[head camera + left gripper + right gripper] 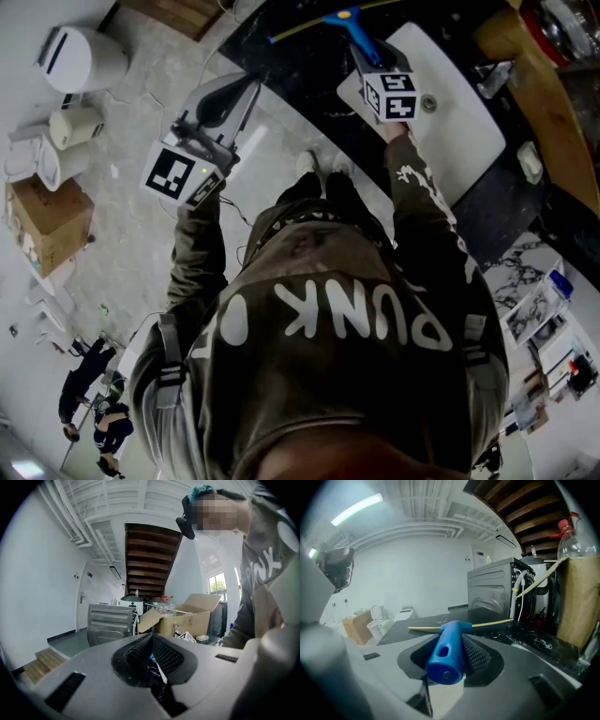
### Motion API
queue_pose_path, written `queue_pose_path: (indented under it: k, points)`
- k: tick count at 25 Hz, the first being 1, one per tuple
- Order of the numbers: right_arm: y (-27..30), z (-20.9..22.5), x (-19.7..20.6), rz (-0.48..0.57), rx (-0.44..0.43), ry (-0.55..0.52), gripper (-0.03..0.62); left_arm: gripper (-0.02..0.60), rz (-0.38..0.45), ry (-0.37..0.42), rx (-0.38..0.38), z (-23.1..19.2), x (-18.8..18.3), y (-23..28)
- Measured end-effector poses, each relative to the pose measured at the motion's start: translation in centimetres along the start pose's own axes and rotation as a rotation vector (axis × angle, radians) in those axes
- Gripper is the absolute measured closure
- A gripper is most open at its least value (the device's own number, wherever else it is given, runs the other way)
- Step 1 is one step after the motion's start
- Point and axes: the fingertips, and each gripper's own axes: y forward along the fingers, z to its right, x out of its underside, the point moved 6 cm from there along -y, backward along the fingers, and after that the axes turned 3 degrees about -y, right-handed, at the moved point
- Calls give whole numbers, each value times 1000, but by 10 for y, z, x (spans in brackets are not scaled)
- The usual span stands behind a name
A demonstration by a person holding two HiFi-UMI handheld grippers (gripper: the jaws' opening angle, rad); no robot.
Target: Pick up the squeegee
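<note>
Up close, the right gripper (457, 638) has its two jaws shut on the squeegee (446, 652). The mesh pads (477, 654) press the round blue handle from both sides, and the butt end of the handle sticks out toward the camera. Its long yellowish blade (487, 623) runs crosswise past the jaw tips, roughly level, above a dark countertop (305, 84). I cannot tell from where I stand whether the blade touches that surface. From the head view, the squeegee sits at the far side of the counter, just beside a white sink basin (455, 122).

The left gripper (151, 643) is held off to the side, well apart from the squeegee. Its jaws are brought together at the tips and there is nothing between them. It points across the room at an open cardboard box (185, 617) and a grey metal appliance (111, 625), with a wooden staircase (151, 557) overhead.

The person wears an olive hoodie (337, 328) with white lettering across the back, and both arms are stretched forward. A clear plastic bottle (571, 536) with a red cap stands at the right edge of the right gripper view. White toilets (80, 56) and another cardboard box (42, 216) stand on the pale floor to the left.
</note>
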Motion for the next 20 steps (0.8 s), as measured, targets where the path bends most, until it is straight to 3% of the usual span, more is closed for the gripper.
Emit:
queue_pose_path:
  k: [20]
  points:
    - [-52,-5,-69,178,-2,-87,436,578,20,17,11,10,-7,-3]
